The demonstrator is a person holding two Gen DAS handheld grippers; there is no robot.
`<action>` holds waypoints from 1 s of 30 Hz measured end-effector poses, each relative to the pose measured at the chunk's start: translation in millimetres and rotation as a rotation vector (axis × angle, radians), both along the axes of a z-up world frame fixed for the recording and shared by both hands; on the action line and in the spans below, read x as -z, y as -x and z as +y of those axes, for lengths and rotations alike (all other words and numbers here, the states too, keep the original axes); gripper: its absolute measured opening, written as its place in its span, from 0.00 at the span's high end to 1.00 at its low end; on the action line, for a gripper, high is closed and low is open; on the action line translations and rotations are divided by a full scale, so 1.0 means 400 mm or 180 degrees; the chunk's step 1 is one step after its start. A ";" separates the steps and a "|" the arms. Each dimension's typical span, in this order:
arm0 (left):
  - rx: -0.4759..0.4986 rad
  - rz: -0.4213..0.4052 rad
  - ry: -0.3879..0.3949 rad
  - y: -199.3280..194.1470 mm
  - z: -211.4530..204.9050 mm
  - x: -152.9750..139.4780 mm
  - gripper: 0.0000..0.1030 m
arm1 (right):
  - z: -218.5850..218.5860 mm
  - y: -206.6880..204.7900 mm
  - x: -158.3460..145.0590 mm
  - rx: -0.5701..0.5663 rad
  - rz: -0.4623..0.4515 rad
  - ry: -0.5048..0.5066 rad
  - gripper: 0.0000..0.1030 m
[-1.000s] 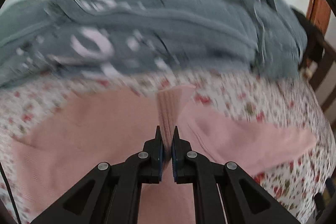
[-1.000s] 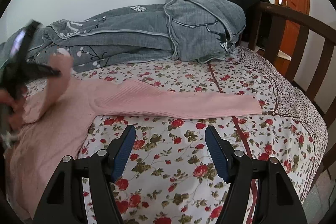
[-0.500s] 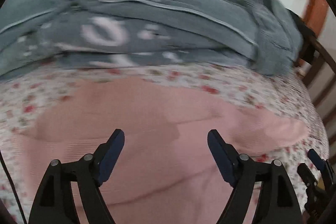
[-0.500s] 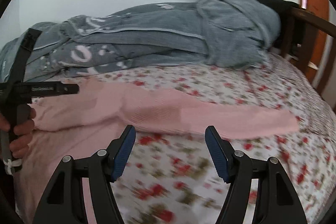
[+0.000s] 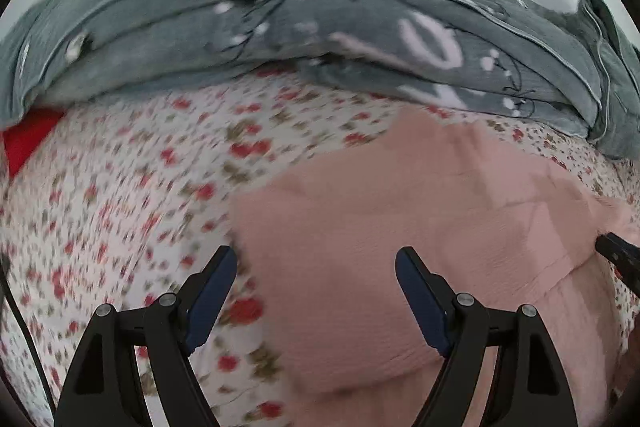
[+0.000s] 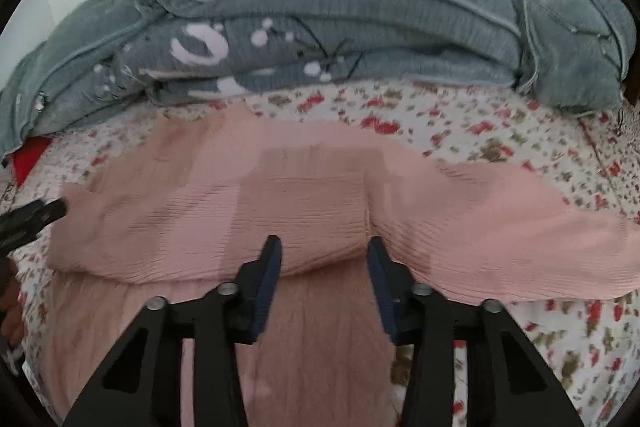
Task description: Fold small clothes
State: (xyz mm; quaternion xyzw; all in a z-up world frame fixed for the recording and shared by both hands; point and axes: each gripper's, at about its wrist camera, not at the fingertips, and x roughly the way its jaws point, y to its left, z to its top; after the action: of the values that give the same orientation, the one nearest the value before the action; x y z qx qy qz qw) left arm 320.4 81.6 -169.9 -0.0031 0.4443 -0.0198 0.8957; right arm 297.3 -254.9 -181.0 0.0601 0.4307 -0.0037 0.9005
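Left wrist view: the left gripper (image 5: 316, 295) hovers low over the bed (image 5: 120, 195), jaws spread wide and holding nothing, straddling the left edge of the pink sweater (image 5: 420, 227). The right gripper (image 6: 322, 279), also spread and empty, points level across the sweater's (image 6: 260, 211) middle, toward the grey blanket (image 6: 360, 27) along the bed's far edge.

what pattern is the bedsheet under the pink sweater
White with small red flowers and olive-green leaves on the bedsheet, clearest in the right wrist view.

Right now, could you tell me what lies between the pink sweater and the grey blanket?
Only a strip of floral bedsheet separates pink sweater from grey blanket, in both wrist views.
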 end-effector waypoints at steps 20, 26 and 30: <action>0.0007 0.0216 0.0441 -0.054 0.001 0.068 0.43 | -0.005 0.010 -0.016 0.0098 -0.0060 0.0307 0.72; -0.0109 0.0230 0.0504 -0.044 0.013 0.032 0.55 | -0.153 0.200 -0.069 0.0457 -0.0299 0.0674 0.48; -0.0150 0.0100 0.0502 -0.020 -0.009 -0.034 0.51 | -0.361 0.309 -0.063 0.1043 -0.0213 0.0622 0.48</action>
State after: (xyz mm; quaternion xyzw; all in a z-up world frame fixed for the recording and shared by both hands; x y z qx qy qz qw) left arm 328.3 77.8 -156.2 -0.0843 0.4551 -0.0336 0.8858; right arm 173.6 -399.1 -155.9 0.0418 0.3826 -0.1900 0.9032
